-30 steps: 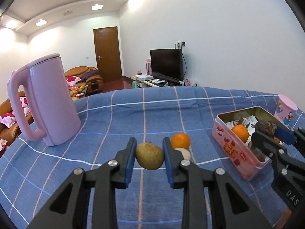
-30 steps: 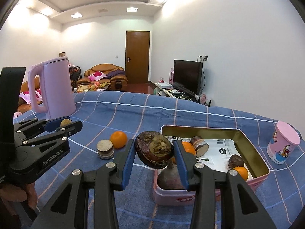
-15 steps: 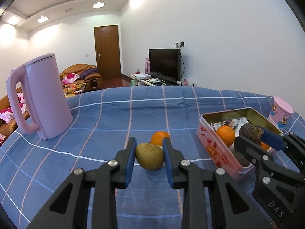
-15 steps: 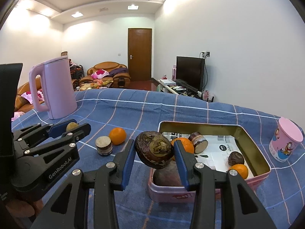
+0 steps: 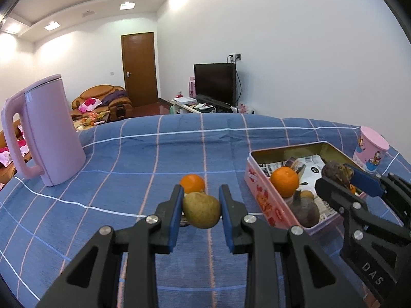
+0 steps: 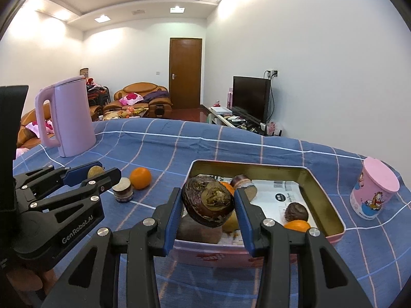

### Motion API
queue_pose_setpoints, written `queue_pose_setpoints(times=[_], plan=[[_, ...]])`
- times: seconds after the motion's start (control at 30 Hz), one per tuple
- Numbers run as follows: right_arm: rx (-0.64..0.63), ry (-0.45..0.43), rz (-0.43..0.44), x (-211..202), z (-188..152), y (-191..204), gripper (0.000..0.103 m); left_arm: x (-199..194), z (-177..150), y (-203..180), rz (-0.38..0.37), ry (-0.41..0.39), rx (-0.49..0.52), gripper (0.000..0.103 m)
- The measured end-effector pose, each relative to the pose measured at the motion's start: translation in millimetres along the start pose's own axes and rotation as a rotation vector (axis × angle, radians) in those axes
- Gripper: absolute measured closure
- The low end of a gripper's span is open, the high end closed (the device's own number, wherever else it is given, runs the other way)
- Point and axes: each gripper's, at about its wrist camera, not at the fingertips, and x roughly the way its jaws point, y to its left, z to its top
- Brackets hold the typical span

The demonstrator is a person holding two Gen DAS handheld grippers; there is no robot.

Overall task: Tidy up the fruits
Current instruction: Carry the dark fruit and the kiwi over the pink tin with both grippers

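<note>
My left gripper (image 5: 201, 211) is shut on a yellow-green pear (image 5: 201, 210), held above the blue checked cloth, left of the pink tin box (image 5: 267, 200). My right gripper (image 6: 208, 204) is shut on a dark purple-brown fruit (image 6: 207, 200), held over the near end of the tin (image 6: 326, 200). The tin holds oranges (image 6: 296, 225), a small dark fruit (image 6: 296, 211), a cut piece (image 6: 244, 183) and a large dark fruit (image 5: 307, 211). A loose orange (image 6: 140, 177) and a cut stub (image 6: 122, 189) lie on the cloth left of the tin.
A tall pink kettle (image 5: 47, 131) stands at the left on the cloth. A pink cartoon cup (image 6: 373, 188) stands right of the tin. The left gripper shows in the right wrist view (image 6: 102, 173); the right gripper shows in the left wrist view (image 5: 339, 177).
Both grippers have moved right toward the tin with their fruits still held. The right gripper now hangs over the tin's near end. The tin looks closer in both views.
</note>
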Motion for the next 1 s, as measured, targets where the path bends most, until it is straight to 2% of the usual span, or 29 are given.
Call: queue_pose_setpoints(times=[0.8, 1.0], plan=[[0.071, -0.039, -0.046, -12.8, 1.5, -64.3, 0.06, -0.5, 0.8, -48.0, -0.043, 0.002, 0.026, 0.073], [0.108, -0.046, -0.071, -15.7, 2.0, -87.7, 0.06, 0.7, 2.0, -59.5, -0.073, 0.008, 0.026, 0.073]])
